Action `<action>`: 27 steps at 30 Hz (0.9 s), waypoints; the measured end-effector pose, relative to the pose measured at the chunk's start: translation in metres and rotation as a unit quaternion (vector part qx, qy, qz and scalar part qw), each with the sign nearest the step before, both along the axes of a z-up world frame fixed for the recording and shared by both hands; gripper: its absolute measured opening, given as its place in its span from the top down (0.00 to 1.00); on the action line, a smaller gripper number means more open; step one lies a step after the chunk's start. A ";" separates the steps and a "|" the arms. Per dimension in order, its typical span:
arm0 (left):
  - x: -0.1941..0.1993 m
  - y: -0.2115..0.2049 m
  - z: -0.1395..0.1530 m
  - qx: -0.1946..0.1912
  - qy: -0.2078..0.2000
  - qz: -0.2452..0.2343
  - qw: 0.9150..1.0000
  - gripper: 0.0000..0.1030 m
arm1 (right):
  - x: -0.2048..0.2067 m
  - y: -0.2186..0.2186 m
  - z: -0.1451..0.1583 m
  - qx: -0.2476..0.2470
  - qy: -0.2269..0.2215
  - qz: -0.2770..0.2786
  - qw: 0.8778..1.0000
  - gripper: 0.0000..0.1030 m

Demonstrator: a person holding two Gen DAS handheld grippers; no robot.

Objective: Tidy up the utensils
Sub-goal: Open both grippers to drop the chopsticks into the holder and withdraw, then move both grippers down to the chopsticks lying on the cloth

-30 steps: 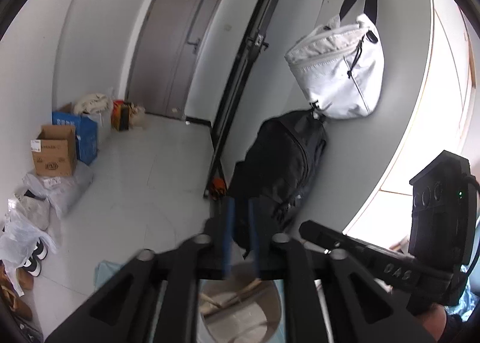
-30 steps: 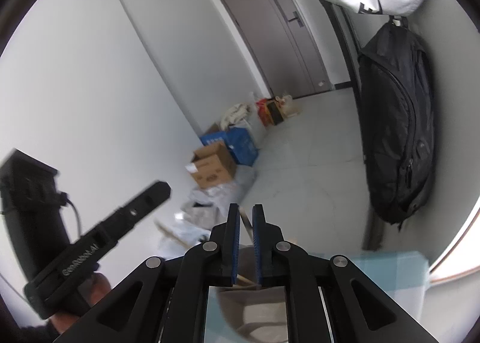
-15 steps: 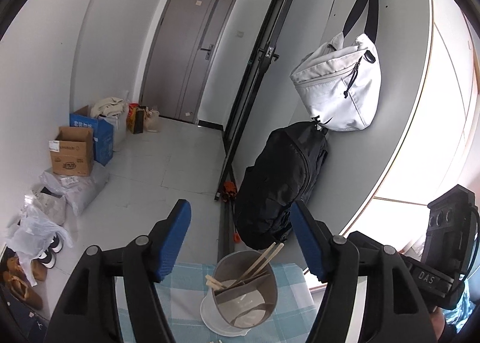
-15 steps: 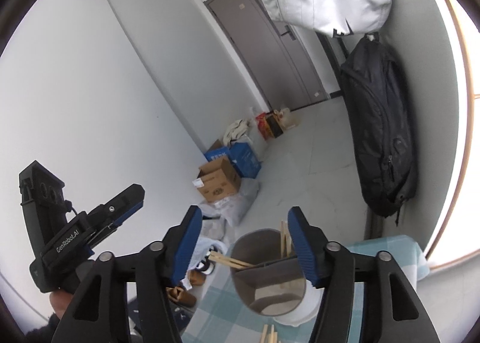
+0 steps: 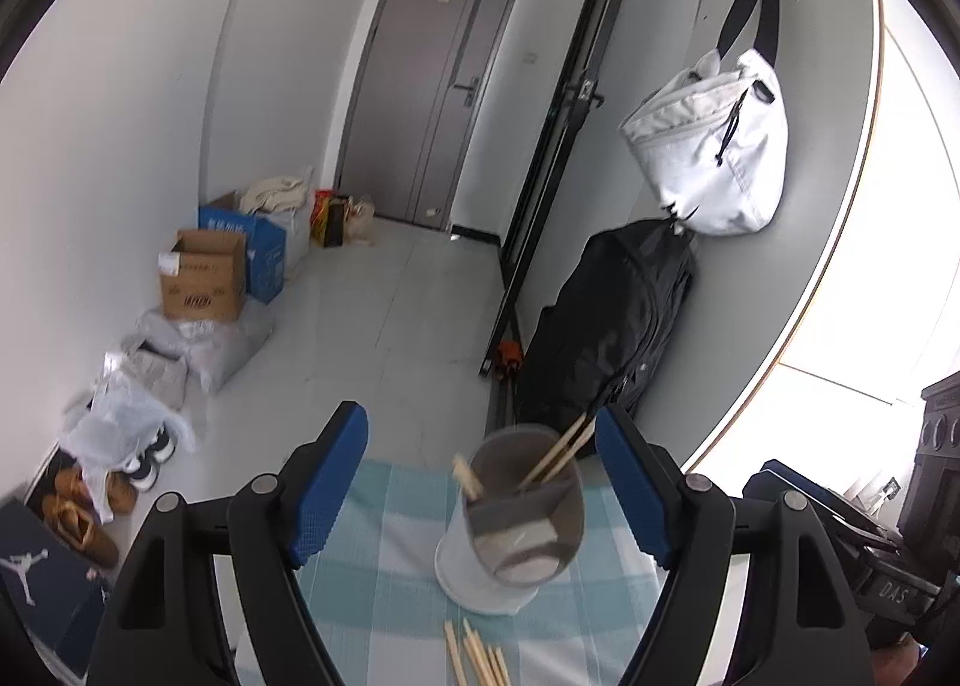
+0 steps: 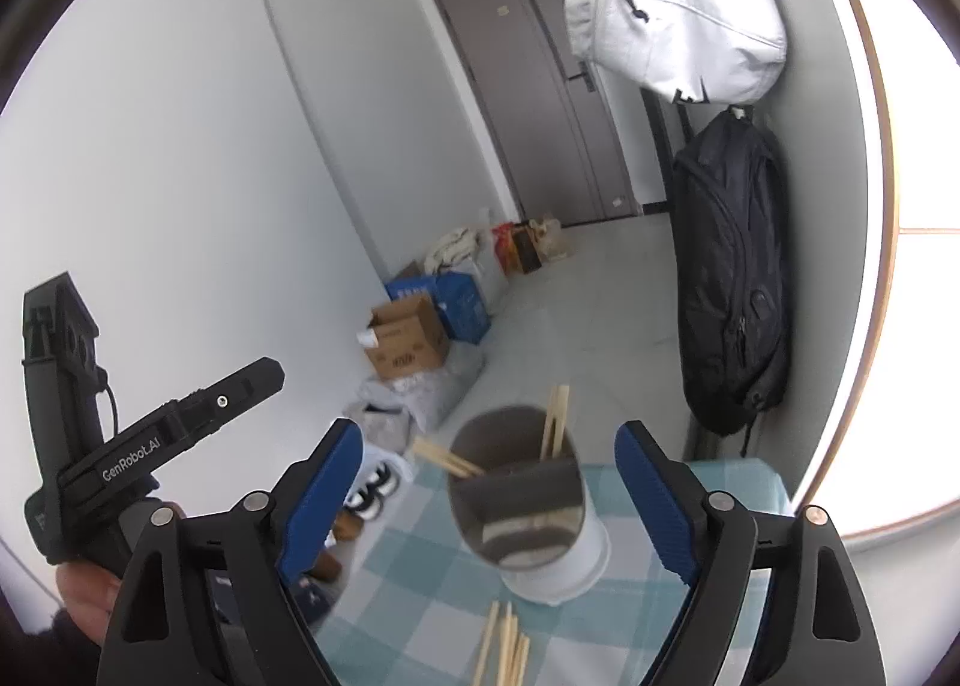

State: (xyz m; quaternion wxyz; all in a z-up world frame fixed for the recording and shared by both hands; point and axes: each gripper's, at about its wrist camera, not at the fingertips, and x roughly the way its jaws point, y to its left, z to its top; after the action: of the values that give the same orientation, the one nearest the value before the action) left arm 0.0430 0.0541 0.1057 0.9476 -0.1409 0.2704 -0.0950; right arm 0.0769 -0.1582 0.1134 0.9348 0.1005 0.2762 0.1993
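A grey-and-white utensil holder [image 5: 510, 524] [image 6: 528, 512] stands on a blue-checked tablecloth [image 5: 384, 560] [image 6: 414, 578], with wooden chopsticks [image 5: 558, 449] [image 6: 555, 422] sticking out of two compartments. Several loose chopsticks [image 5: 477, 656] [image 6: 504, 650] lie on the cloth in front of it. My left gripper [image 5: 480, 482] hovers above and short of the holder, jaws opening, nothing between them. My right gripper [image 6: 489, 497] does the same, its jaws spreading wide around empty air. In the right wrist view the left gripper [image 6: 150, 434] shows at the left, held in a hand [image 6: 84, 596].
The table's far edge drops to a tiled floor [image 5: 372, 326] with cardboard boxes [image 5: 204, 275], bags and shoes [image 5: 90, 506] along the left wall. A black backpack [image 5: 606, 326] and a white bag [image 5: 714, 158] hang on the right wall. A grey door [image 5: 432, 86] is at the back.
Both grippers went from nearly shut to wide open and tilted down, bringing the holder, the cloth and the loose chopsticks into view.
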 end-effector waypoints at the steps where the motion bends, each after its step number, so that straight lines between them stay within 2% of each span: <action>1: -0.002 0.000 -0.005 0.002 0.009 0.002 1.000 0.27 | -0.001 0.001 -0.003 -0.004 0.003 0.000 1.000 0.11; 8: -0.016 -0.004 -0.036 0.014 0.043 0.005 0.999 0.26 | -0.014 0.011 -0.041 -0.024 0.030 0.011 0.999 0.09; 14: -0.020 -0.010 -0.067 0.043 0.071 0.009 0.997 0.26 | -0.018 0.011 -0.079 -0.038 0.068 0.023 0.997 0.09; 18: -0.015 -0.011 -0.093 0.055 0.111 0.015 0.992 0.26 | -0.014 0.012 -0.106 -0.052 0.107 0.034 0.992 0.09; 22: -0.009 -0.010 -0.123 0.048 0.158 0.011 0.986 0.26 | -0.004 0.021 -0.135 -0.081 0.158 0.054 0.983 0.10; 27: -0.006 -0.009 -0.149 0.050 0.194 0.001 0.980 0.26 | 0.006 0.032 -0.169 -0.110 0.215 0.078 0.967 0.33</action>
State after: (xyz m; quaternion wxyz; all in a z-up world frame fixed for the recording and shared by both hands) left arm 0.0371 0.0448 -0.0434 0.8831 -0.1097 0.4532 -0.0513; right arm 0.0833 -0.1267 -0.0559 0.8403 0.0157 0.4981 0.2134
